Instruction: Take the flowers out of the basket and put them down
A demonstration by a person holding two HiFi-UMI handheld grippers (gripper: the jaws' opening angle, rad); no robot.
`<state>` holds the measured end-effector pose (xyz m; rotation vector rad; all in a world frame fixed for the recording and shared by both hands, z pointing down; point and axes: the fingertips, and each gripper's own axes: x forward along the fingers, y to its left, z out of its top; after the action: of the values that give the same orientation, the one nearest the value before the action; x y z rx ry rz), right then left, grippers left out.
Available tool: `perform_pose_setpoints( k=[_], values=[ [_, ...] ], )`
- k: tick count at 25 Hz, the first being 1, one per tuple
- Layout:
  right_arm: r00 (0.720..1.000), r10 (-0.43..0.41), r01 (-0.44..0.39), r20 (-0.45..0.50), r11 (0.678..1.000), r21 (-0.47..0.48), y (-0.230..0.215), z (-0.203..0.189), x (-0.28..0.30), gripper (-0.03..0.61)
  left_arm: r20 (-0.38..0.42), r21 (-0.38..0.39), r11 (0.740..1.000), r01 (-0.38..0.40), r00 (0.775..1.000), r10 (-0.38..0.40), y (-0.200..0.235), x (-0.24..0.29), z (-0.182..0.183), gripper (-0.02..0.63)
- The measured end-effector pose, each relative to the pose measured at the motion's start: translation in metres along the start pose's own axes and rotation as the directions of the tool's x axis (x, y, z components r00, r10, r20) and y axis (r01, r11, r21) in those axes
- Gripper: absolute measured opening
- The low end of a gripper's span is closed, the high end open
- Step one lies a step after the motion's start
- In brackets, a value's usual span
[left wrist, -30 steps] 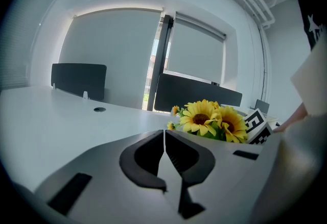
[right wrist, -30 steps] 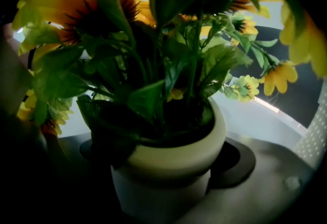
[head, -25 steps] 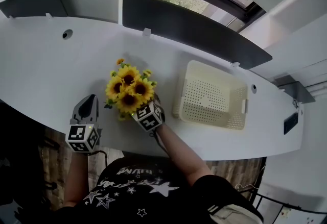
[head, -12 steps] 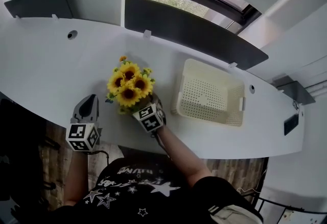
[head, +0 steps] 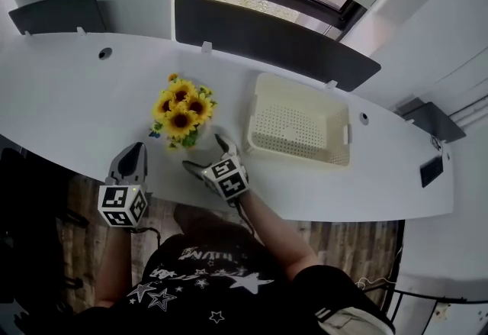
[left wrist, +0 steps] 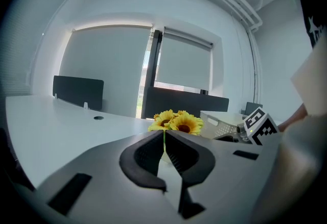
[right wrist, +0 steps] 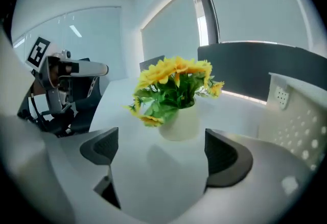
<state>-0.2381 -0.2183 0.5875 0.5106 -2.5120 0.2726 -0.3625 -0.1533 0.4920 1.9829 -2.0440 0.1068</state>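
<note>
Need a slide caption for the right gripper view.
Right gripper, jaws open, facing the sunflower pot standing on the white desk; cream basket at right.

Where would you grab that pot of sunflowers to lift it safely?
By the white pot, below the flowers, coming in level from the near edge of the table with one of the jaws on each side. It stands upright and its round wall looks firm, while the flowers spread wider than it and would likely crush.

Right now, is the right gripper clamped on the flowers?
No, in the right gripper view the right gripper has its jaws wide apart, and the flowers in their white pot stand beyond them on the table.
</note>
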Motion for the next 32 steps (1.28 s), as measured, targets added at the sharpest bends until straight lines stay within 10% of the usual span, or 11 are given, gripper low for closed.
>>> perform_pose_setpoints(
  k=[23, 32],
  values=[
    [0.956, -0.190, 0.161, 0.224, 0.977, 0.139, -0.020, -0.030, -0.172, 0.441, -0.015, 0.081, 0.935, 0.345, 0.938, -0.345, -0.179, -0.016, -0.011, 0.018],
    [0.876, -0.352, 0.285, 0.330, 0.929, 0.235, -0.056, -0.047, -0.257, 0.186, -0.002, 0.088, 0.933, 0.350, 0.936, -0.351, -0.241, -0.038, -0.012, 0.018]
  ],
)
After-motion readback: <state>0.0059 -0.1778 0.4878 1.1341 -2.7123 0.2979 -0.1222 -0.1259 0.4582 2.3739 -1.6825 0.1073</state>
